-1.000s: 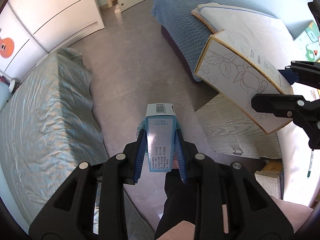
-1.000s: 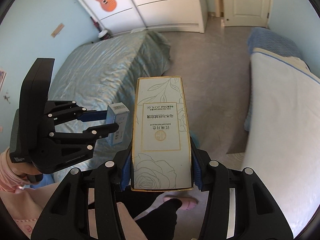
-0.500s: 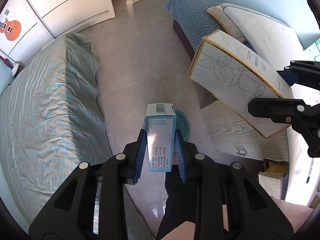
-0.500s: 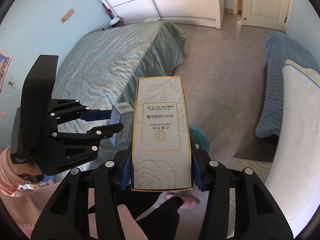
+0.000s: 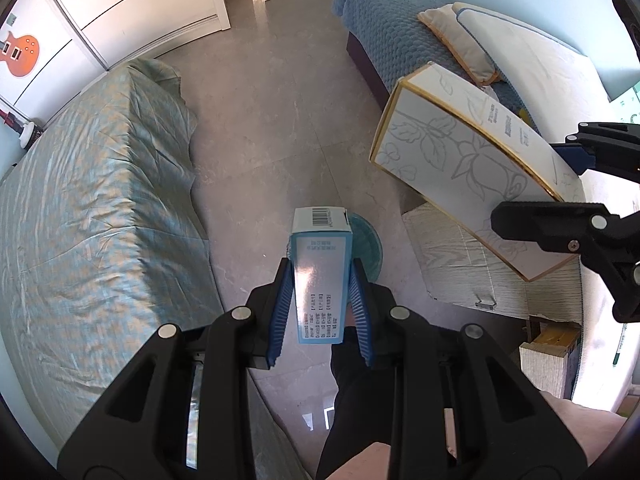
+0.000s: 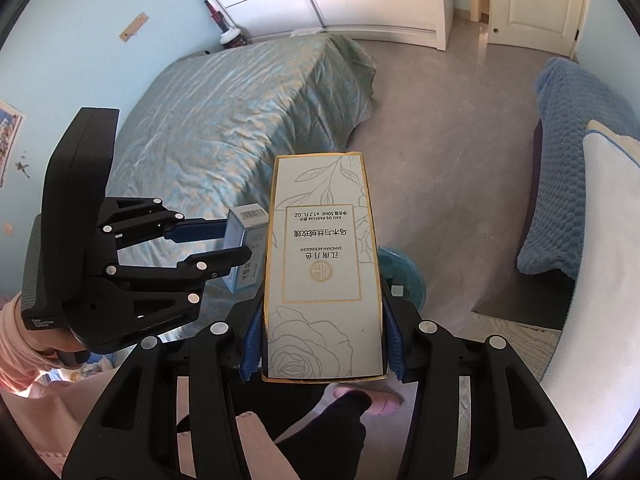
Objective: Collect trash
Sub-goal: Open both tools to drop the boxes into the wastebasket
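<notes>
Two cartons held above the floor, one per gripper

The left gripper (image 5: pixel 320 300) clamps a small glossy blue box (image 5: pixel 319 276); the right gripper (image 6: pixel 324 332) grips a tall matte perfume carton (image 6: pixel 324 276) with gold edging and rose outlines; a round teal bin (image 5: pixel 366 244) sits on the grey stone floor (image 5: pixel 280 120) below.

Glossy cardboard small box (image 5: pixel 319 276); matt gold-edged perfume carton (image 6: pixel 323 272); sheeny quilted bedspread (image 5: pixel 92 216); polished stone floor (image 5: pixel 280 120).

Small blue carton (image 5: pixel 320 276), gold-edged rose box (image 6: pixel 324 276), both clamped.
</notes>
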`<state>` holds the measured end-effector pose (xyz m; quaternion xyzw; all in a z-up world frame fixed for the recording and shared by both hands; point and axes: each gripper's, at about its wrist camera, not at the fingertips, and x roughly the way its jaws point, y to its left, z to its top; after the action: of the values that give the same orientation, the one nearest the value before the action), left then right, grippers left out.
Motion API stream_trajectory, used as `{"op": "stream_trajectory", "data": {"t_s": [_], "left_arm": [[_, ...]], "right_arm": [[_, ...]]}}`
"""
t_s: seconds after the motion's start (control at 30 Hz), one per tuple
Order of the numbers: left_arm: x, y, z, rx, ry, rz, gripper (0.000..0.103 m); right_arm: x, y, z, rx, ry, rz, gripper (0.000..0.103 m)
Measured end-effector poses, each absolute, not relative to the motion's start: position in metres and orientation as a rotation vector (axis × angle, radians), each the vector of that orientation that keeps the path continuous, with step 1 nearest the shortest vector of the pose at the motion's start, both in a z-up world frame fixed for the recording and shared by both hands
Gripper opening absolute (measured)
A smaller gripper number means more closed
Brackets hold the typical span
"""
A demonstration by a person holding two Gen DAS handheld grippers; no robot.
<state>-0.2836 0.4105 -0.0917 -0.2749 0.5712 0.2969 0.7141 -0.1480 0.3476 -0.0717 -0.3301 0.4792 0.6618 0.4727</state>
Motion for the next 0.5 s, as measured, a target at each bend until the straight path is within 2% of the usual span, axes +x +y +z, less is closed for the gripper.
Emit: {"op": "stream_trajectory", "data": {"t_s": [0.27, 0.33, 0.37, 0.43, 0.5], "left_arm": [[-0.283, 0.411, -0.095, -0.608, 1.267, 0.640, 0.027], [-0.282, 0.411, -0.096, -0.599, 1.272, 0.648, 0.036], [-0.282, 0.411, -0.096, -0.604, 1.269, 0.648, 0.047], [-0.282, 0.412, -0.094, -0.616, 1.256, 0.648, 0.049], [-0.282, 0.413, -0.094, -0.612, 1.261, 0.645, 0.051]], "right_arm": [[-0.147, 0.349, -0.073, -0.809, 1.174, 1.608, 0.051], [-0.144, 0.349, -0.072, -0.789, 1.187, 1.596, 0.055], [-0.141, 0.348, -0.072, -0.767, 1.197, 1.589, 0.058], [-0.134, 0.348, -0.071, -0.728, 1.216, 1.575, 0.065], [-0.130, 0.348, -0.071, -0.713, 1.228, 1.566, 0.066]]}}
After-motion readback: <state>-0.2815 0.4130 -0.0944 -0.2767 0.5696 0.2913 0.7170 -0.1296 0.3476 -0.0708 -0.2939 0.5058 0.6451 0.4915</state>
